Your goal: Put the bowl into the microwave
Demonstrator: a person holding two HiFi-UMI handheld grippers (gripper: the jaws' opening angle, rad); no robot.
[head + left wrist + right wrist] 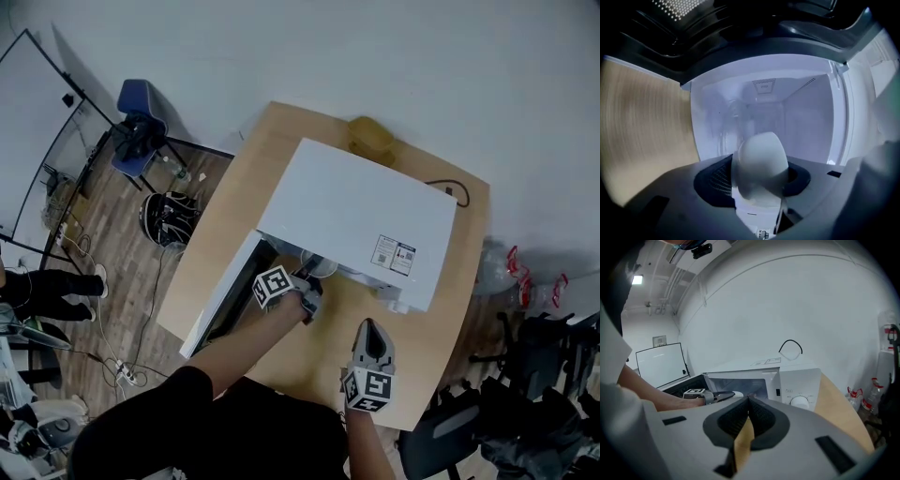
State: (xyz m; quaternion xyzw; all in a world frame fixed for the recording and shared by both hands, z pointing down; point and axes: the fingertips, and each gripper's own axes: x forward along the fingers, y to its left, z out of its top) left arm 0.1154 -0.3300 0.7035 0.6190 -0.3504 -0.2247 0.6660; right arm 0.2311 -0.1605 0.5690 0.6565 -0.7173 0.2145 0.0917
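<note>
The white microwave [356, 220] stands on the wooden table [450, 309] with its door [220, 300] swung open to the left. My left gripper [312, 281] is shut on a white bowl [321, 267] right at the mouth of the oven. In the left gripper view the bowl [759, 164] sits tilted between the jaws of my left gripper [757, 182], and the lit white cavity [764, 98] is straight ahead. My right gripper [368, 326] hovers over the table in front of the control panel. Its jaws [749, 401] are shut with nothing in them. The microwave dial [800, 401] shows beyond them.
A yellowish object [372, 136] lies behind the microwave, and a black cable [450, 192] runs off its back right. A blue chair [141, 122] and a whiteboard stand at the left. Water bottles [525, 272] and dark chairs [525, 375] are at the right.
</note>
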